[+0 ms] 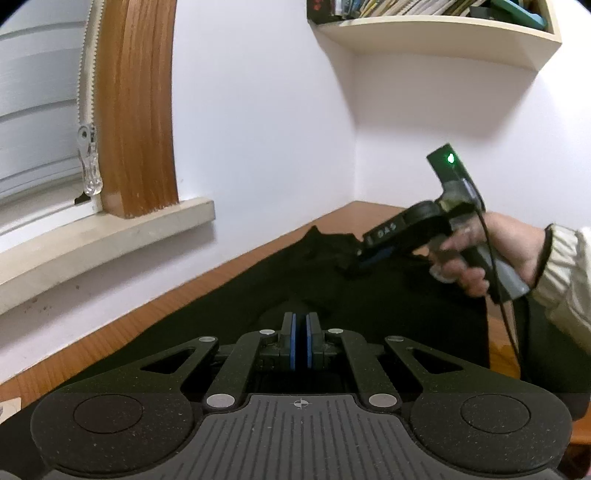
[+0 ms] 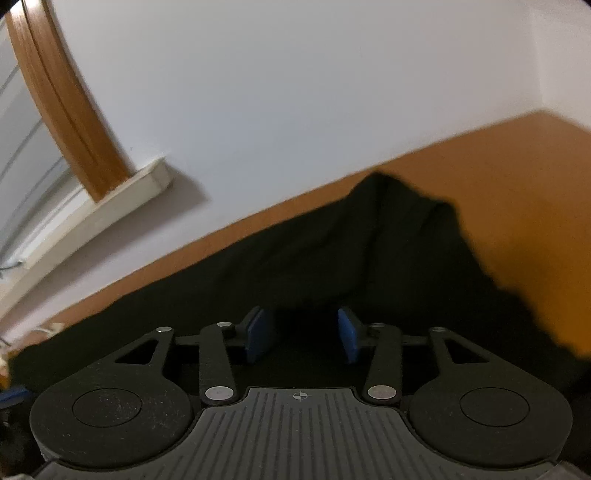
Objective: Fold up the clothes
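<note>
Two hand-held grippers are working over one black garment (image 1: pixel 388 295), which is lying spread across a smooth orange-brown wooden desk (image 1: pixel 155 314) pushed into the room's corner. Nearest, in the left wrist view, the left gripper (image 1: pixel 301 341) is sitting clenched, its two blue pads pressed flat together low over the dark cloth; whether any fabric is pinched between them I cannot tell. Further over, the right gripper (image 2: pixel 303 332) is standing released, its two blue pads (image 2: pixel 256 334) spread apart with soft, matte cloth lying below the gap and neither pad pressing on it. From the left side, one hand (image 1: pixel 476 254) in a pale ribbed sleeve (image 1: pixel 565 280) is wrapping that tool's grey handle and tilting its nose down toward a bunched ridge of the garment near the far edge. Beyond, one pale stone windowsill (image 1: pixel 110 240) is jutting from the white wall beside a curved-looking wooden window frame (image 1: pixel 140 110), and one cream shelf (image 1: pixel 443 33) is carrying a row of books.
</note>
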### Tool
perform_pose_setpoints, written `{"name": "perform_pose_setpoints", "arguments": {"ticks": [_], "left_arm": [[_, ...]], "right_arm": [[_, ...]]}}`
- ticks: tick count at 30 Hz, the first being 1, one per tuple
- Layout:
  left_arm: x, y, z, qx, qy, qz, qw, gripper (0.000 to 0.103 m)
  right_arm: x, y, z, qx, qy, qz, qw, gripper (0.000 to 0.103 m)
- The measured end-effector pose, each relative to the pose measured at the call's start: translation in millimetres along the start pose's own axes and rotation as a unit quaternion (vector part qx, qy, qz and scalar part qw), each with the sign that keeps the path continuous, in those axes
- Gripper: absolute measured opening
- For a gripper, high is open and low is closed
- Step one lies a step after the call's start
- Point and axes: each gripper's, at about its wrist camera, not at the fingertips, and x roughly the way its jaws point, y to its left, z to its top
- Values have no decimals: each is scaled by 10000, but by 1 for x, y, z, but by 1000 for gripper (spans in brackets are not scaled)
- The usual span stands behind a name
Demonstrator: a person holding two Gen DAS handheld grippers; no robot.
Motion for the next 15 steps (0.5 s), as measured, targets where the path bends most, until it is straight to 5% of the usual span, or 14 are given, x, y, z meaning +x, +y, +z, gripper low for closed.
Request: {"name": "perform_pose_setpoints", "arguments": {"ticks": [4, 5, 6, 11, 15], "left_arm": [[-3, -6, -3, -4, 60, -149, 9999, 5], [-2, -9, -6, 34, 110, -189, 9998, 5], [-1, -11, -8, 72, 160, -229, 9996, 5], [13, -26, -24, 285, 504, -408, 9975, 5], [22, -32, -32, 361, 663, -423, 9962, 6]], "right_arm": [[13, 8, 9, 141, -245, -183, 9994, 47], [17, 8, 13, 187, -294, -213, 9992, 31], [22, 7, 17, 236, -340, -235, 9989, 5], [24, 6, 42, 420, -864, -226, 9951, 4], [38, 28, 43, -77, -803, -547, 9952, 4]]}}
